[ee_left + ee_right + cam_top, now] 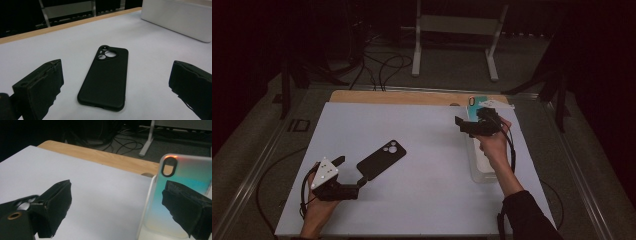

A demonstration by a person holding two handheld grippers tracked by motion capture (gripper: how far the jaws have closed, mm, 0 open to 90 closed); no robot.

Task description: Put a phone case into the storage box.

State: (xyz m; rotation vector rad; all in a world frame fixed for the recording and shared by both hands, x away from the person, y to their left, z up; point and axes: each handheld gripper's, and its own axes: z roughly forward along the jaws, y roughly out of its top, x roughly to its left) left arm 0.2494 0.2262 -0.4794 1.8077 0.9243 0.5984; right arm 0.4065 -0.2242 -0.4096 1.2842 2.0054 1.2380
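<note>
1. Phone cases in play — flat on white mat (422, 200); white bin (484, 172) at right edge.
2. Black case (105, 77) lying back-up at mat centre, between spread jaws of left gripper (115, 87), untouched.
3. Iridescent case (185, 195) standing upright in bin, beside one pad of right gripper (117, 205) — jaws apart, no grip yet.
4. Advice: close on long edges squarely, lift straight.

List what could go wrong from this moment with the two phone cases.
1. The left gripper is open around the black phone case, which lies flat on the white mat; its fingers may slide it instead of gripping.
2. The right gripper is open beside the iridescent phone case, leaning in the white bin; a nudge could tip it.
</note>
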